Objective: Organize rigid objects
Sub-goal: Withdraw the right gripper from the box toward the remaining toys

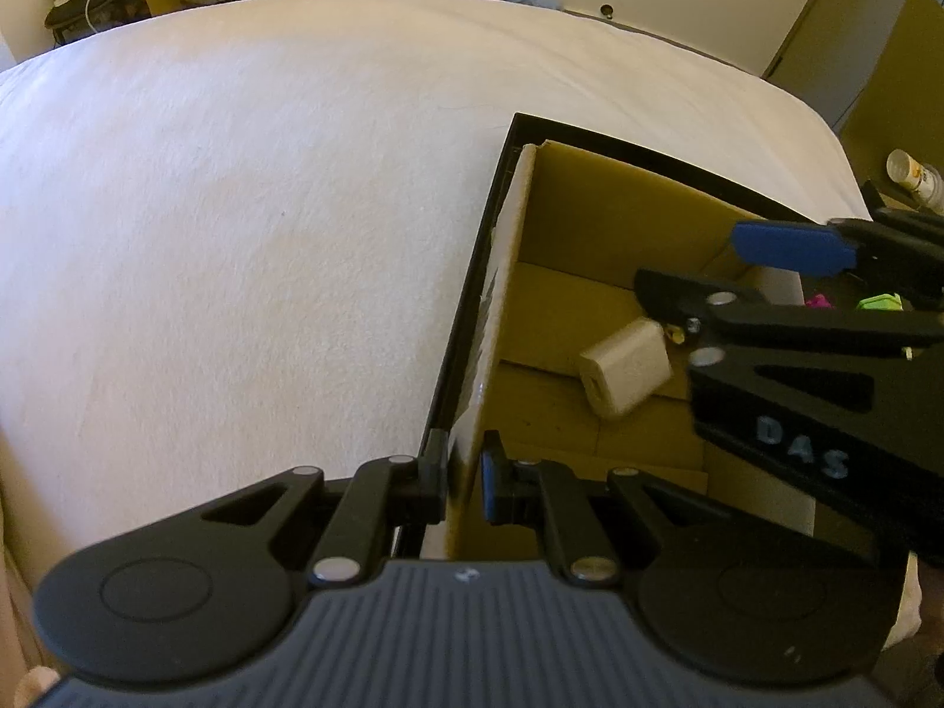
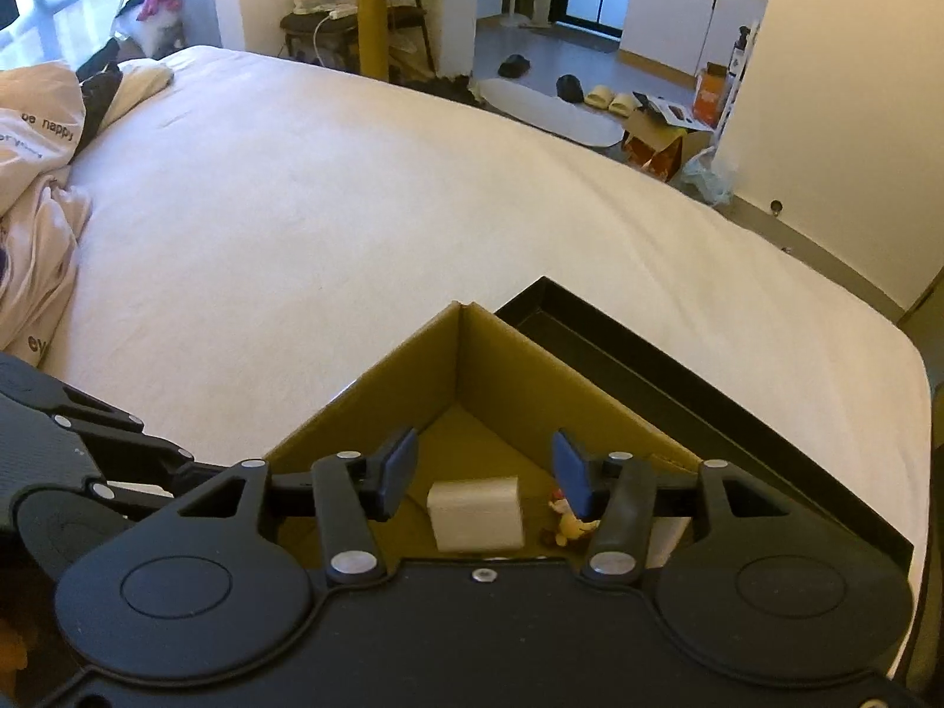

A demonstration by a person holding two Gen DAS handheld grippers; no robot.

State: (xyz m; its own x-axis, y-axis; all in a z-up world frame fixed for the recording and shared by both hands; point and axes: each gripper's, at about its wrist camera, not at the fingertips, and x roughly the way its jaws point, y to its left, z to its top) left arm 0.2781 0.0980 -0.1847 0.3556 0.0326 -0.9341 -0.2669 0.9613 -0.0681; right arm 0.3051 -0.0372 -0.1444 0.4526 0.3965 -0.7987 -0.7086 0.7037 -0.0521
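The left gripper (image 1: 463, 481) pinches the box (image 1: 507, 295) wall to steady it, while the right gripper (image 2: 481, 475), jaws parted and empty, hangs above the charger (image 2: 477, 512) lying inside the box.

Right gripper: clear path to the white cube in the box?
Probably yes. The right gripper hangs open over the cardboard box, with the white cube right below its fingers and nothing between them.

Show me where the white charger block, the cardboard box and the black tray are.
white charger block (image 2: 475, 512): right wrist view, its front face.
cardboard box (image 1: 619, 206): left wrist view, inner far wall.
black tray (image 2: 678, 377): right wrist view, its raised rim.
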